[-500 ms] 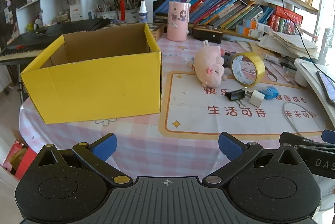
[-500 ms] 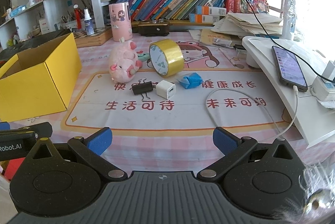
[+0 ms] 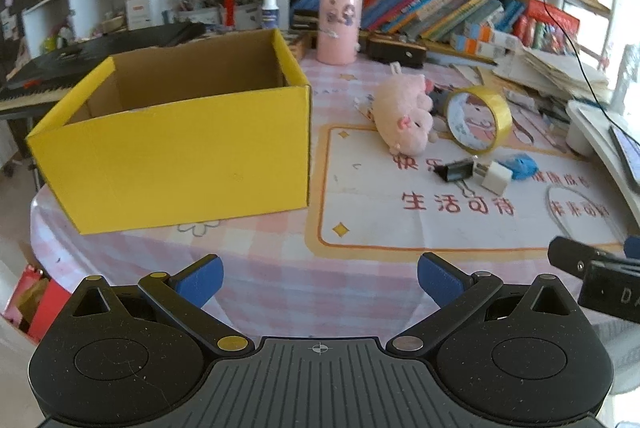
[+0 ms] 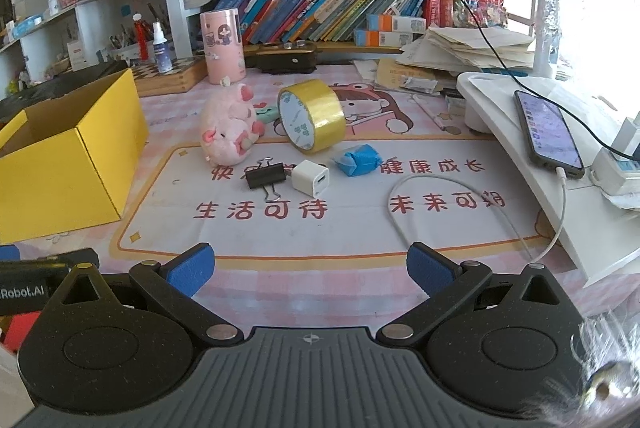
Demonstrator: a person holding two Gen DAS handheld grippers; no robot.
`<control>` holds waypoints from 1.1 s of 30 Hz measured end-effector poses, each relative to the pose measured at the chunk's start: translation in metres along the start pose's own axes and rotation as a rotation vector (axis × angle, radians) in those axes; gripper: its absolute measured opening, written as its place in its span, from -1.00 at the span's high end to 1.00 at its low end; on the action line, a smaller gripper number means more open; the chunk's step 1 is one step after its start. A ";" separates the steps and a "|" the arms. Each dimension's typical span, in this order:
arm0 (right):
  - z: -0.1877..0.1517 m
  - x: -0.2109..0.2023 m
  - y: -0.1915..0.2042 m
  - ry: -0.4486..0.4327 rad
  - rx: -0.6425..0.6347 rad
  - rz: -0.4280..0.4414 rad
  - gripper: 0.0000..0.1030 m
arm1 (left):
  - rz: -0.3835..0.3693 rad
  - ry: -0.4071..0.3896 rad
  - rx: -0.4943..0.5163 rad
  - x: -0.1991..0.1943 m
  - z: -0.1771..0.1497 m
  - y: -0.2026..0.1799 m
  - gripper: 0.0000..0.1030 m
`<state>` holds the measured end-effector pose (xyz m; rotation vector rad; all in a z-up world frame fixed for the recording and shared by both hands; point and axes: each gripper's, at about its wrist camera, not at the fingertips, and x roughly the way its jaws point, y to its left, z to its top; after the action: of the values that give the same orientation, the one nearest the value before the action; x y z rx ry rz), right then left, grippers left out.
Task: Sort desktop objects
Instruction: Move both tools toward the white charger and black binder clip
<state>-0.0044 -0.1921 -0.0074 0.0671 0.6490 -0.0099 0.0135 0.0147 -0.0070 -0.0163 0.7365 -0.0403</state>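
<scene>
An open yellow cardboard box (image 3: 180, 152) stands on the left of the table; it also shows in the right wrist view (image 4: 68, 164). On the mat lie a pink plush pig (image 4: 230, 126), a roll of yellow tape (image 4: 314, 120), a black binder clip (image 4: 265, 175), a white charger cube (image 4: 310, 178) and a blue wrapped object (image 4: 358, 158). The same items show in the left wrist view: pig (image 3: 404, 118), tape (image 3: 478, 118), clip (image 3: 456, 170), cube (image 3: 496, 177). My left gripper (image 3: 318, 278) is open and empty over the front edge. My right gripper (image 4: 310, 266) is open and empty.
A pink cylinder (image 4: 222, 46) and a bookshelf (image 4: 320, 8) stand at the back. A white stand (image 4: 520, 156) with a phone (image 4: 548, 130) and a white cable (image 4: 460, 204) is at the right. A keyboard (image 3: 60, 68) lies behind the box.
Both grippers have moved slightly forward; the view tilted a little. Nothing on the table has moved.
</scene>
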 end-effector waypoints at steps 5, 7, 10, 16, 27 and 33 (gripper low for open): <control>0.000 0.000 0.001 0.002 0.007 0.002 -1.00 | -0.033 -0.041 0.010 -0.002 0.003 0.001 -1.00; 0.001 0.001 0.002 0.001 0.004 0.004 -1.00 | -0.036 -0.040 0.017 -0.001 0.003 0.001 -1.00; 0.001 0.000 0.006 -0.002 -0.004 0.003 -1.00 | -0.033 -0.051 0.023 -0.001 0.003 0.000 -1.00; 0.001 0.000 0.010 0.005 -0.010 -0.014 -1.00 | -0.046 -0.106 0.027 -0.009 0.006 0.001 -1.00; -0.003 -0.001 0.013 0.029 0.002 0.006 -1.00 | -0.053 -0.102 0.012 -0.009 0.007 0.006 -1.00; -0.001 0.007 0.013 0.045 -0.005 0.016 -1.00 | -0.071 -0.099 0.022 -0.007 0.009 0.003 -1.00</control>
<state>0.0008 -0.1790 -0.0110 0.0679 0.6934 0.0090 0.0147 0.0181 0.0046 -0.0233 0.6360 -0.1140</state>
